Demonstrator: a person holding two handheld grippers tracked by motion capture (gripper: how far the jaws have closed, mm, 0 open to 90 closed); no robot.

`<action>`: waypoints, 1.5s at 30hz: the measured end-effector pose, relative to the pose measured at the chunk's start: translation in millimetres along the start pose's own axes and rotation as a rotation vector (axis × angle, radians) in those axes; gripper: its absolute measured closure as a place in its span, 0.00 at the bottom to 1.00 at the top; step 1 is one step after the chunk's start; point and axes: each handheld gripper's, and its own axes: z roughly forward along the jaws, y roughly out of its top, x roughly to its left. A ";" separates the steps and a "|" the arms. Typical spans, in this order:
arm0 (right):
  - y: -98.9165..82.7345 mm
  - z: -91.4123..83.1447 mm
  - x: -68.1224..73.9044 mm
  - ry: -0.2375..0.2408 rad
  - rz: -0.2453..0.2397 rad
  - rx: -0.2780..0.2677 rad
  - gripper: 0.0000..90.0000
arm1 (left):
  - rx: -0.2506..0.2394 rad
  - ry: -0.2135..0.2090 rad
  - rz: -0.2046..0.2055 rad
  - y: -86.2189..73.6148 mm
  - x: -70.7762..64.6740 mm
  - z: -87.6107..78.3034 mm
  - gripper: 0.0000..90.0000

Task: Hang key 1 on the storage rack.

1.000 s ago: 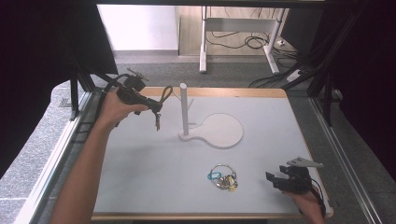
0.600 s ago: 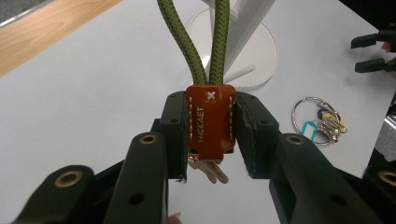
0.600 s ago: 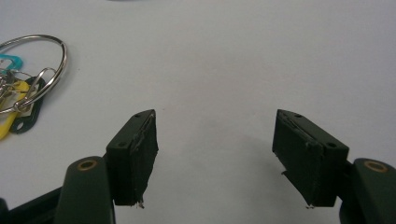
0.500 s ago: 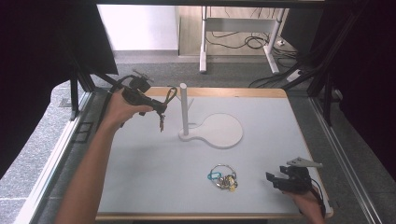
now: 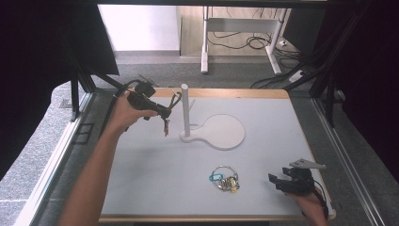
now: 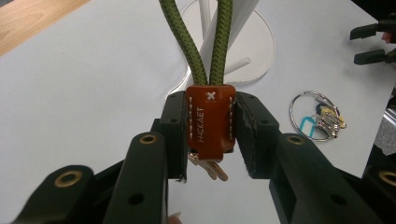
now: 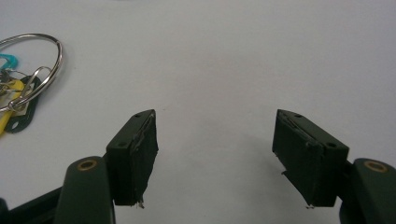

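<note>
On my left side I have the left gripper (image 5: 162, 112) raised over the far-left part of the white table (image 5: 141, 188), and in the left gripper view its two black jaws are pinching a brown leather tab (image 6: 210, 119) from both sides. Two strands of green cord (image 6: 216, 42) rise out of the top of that tab, and a couple of metal keys (image 6: 208, 166) poke out beneath it; in the high view I can see something small dangling below the gripper (image 5: 166, 128), clear of the table. Just to the right of the gripper stands the white post (image 5: 185, 109), upright on its flat white base (image 5: 226, 132), whose round part spreads to the right. I cannot tell whether the cord loop touches the post. Nearer to me, right of centre, a key ring (image 5: 224, 178) lies flat on the table: a large silver ring with a teal clip and a yellow tag bunched on it. Over at the near-right corner my right gripper (image 5: 282, 181) sits low, near the key ring but apart from it, and the right gripper view shows its jaws spread wide over bare table with nothing between them, the key ring (image 7: 29, 74) off to their left.
</note>
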 end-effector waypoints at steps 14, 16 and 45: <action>-0.5 -0.1 -1.0 0.002 0.000 0.002 0.35 | 0.011 0.001 0.002 -1.4 -3.9 14.4 0.73; -0.7 0.1 -1.1 0.003 0.001 0.006 0.35 | 0.000 -0.002 0.001 -2.7 -2.6 15.1 0.73; 4.0 -0.1 0.8 0.038 -0.010 0.002 0.35 | -0.057 0.020 0.039 -58.0 -34.6 19.2 0.54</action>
